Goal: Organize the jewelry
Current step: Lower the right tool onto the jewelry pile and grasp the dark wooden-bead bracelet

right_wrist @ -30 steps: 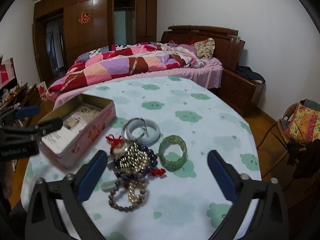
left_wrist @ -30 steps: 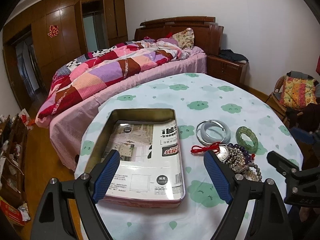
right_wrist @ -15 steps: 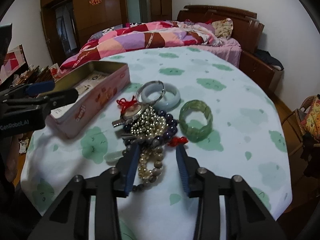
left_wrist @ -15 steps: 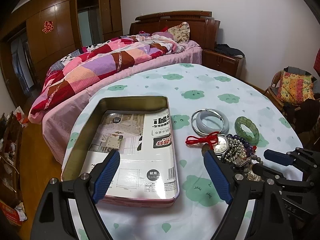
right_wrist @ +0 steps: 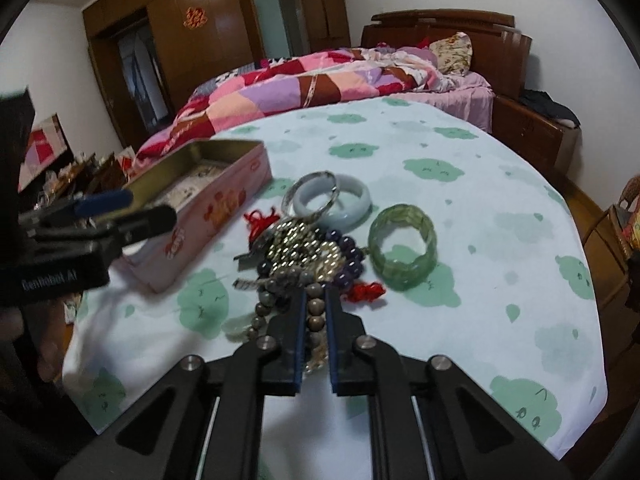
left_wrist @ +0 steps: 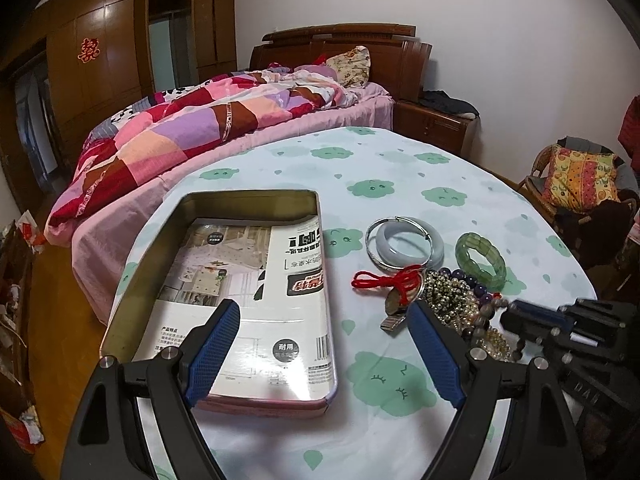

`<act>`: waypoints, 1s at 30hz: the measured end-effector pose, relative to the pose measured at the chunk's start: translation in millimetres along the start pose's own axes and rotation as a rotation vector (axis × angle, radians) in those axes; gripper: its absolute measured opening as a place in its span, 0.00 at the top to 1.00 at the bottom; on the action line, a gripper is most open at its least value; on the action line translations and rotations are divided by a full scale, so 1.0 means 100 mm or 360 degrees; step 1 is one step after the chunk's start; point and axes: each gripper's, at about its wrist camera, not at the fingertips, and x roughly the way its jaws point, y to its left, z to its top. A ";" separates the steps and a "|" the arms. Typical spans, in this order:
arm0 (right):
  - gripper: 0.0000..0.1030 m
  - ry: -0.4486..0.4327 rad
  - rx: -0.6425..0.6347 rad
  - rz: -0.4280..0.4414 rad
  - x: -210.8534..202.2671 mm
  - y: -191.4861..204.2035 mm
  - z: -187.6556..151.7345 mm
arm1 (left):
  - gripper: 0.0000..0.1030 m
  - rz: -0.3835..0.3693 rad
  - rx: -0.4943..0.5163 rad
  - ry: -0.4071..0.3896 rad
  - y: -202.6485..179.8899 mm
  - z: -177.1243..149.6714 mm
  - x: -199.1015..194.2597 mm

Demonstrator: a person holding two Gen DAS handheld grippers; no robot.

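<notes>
Looking along your right gripper, its jaws are pinched almost together on a brown beaded bracelet at the near edge of the jewelry pile, with the beads sitting right between the blue pads. Your left gripper is spread wide and holding nothing, hovering over the near end of the open pink tin, which has a printed paper sheet lying flat inside it. The tin sits on the left side of the table with its cloud-print cloth, and the pile is just to its right. In that pile you've got gold beads, dark purple beads, a watch with a red cord on it, all tangled and touching. On the far side of the pile, a pale blue-grey bangle has a thin silver bangle leaning across it. The green stone bracelet stands just right of the pile. Behind the table is a bed with a patchwork quilt.
</notes>
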 end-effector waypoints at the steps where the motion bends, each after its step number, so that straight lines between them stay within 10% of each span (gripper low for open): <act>1: 0.89 -0.0011 0.0016 0.0005 -0.02 -0.02 0.02 | 0.17 -0.0002 0.0009 -0.0001 -0.01 0.00 0.01; 22: 0.89 -0.0117 0.0269 -0.0251 -0.17 -0.84 0.20 | 0.17 -0.0162 0.0257 -0.0010 -0.79 0.43 0.40; 30: 0.89 -0.0134 0.0275 -0.0267 -0.21 -0.92 0.18 | 0.48 -0.0246 0.0362 0.0122 -1.20 0.50 0.74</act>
